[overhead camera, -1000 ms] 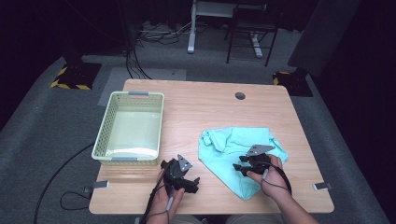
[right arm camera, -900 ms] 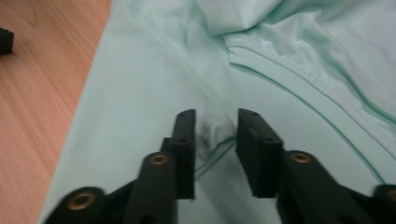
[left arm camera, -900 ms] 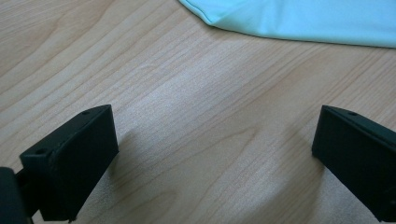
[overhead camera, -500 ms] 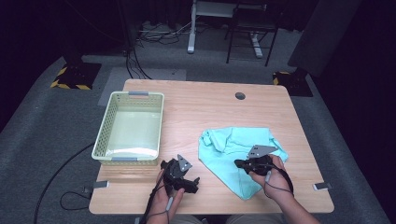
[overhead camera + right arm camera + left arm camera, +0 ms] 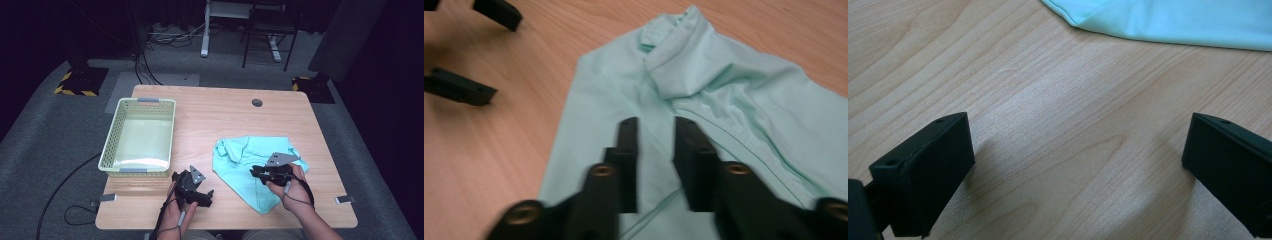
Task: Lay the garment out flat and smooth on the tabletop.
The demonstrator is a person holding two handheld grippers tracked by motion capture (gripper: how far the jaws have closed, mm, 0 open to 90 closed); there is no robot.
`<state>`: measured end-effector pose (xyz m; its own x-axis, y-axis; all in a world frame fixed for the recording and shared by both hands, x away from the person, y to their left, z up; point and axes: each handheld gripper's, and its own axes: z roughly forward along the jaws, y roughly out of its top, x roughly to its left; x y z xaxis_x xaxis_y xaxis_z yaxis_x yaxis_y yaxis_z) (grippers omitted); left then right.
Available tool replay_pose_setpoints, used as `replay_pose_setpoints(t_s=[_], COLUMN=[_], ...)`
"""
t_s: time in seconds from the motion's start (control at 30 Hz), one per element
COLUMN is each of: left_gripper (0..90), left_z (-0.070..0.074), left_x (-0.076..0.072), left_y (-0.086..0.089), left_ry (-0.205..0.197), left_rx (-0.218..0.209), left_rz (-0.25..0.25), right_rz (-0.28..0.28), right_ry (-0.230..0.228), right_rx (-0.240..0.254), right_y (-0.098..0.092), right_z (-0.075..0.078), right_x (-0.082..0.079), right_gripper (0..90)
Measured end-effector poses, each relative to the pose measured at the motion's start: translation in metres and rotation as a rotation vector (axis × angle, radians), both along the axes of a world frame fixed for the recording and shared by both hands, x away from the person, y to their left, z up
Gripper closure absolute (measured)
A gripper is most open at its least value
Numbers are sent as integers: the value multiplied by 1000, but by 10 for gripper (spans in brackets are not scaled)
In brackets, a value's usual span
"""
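A mint-green shirt (image 5: 250, 152) lies crumpled on the right half of the wooden table (image 5: 210, 115). My right gripper (image 5: 256, 173) hovers over its lower middle, pointing left. In the right gripper view the right gripper (image 5: 656, 135) has a narrow gap between its jaws; they have just been opening, and the shirt (image 5: 734, 100) lies flat beneath them with no fold pinched. My left gripper (image 5: 204, 196) rests near the table's front edge, left of the shirt. The left gripper (image 5: 1078, 165) stands wide open over bare wood, with the shirt's hem (image 5: 1173, 20) ahead of it.
A pale green plastic basket (image 5: 137, 165) stands at the table's left. A round cable hole (image 5: 257, 102) sits near the far edge. The left gripper's jaws (image 5: 469, 50) appear at the top left of the right gripper view. Chairs and cables are on the floor behind.
My right gripper has lifted a little above the shirt. The left gripper and the shirt stay where they were.
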<state>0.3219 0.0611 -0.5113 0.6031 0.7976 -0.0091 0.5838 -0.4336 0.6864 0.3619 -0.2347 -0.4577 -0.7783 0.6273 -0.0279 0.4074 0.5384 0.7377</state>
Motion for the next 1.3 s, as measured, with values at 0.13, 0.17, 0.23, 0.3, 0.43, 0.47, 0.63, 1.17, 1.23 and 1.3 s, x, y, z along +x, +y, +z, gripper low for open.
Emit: replay_pose_setpoints(t_s=[0.13,0.17,0.23,0.3,0.43,0.47,0.63,1.17,1.23,1.3], left_gripper=[2,2,1,1,2,1,2,4,4,3], left_z=[0,0,0,0,0,0,0,0,0,0], left_x=[0,0,0,0,0,0,0,-4,-4,-4], left_y=[0,0,0,0,0,0,0,12,12,12], left_ry=[0,0,0,0,0,0,0,-1,-1,-1], left_rx=[0,0,0,0,0,0,0,-2,-1,-3], left_rz=[0,0,0,1,0,1,0,-5,-5,-4], right_rz=[-10,-15,-24,-22,-7,-1,12,336,339,329], right_ry=[48,54,71,92,115,116,63,75,60,55], right_rx=[-41,-47,-51,-55,-51,-53,-31,81,109,120], right_y=[2,2,2,1,1,2,6,60,61,58], right_z=[-20,-24,-30,-34,-34,-33,-19,1,4,6], right_x=[11,13,15,17,14,13,3,-64,-69,-68], right_gripper=[541,541,548,585,807,837,859,708,646,629])
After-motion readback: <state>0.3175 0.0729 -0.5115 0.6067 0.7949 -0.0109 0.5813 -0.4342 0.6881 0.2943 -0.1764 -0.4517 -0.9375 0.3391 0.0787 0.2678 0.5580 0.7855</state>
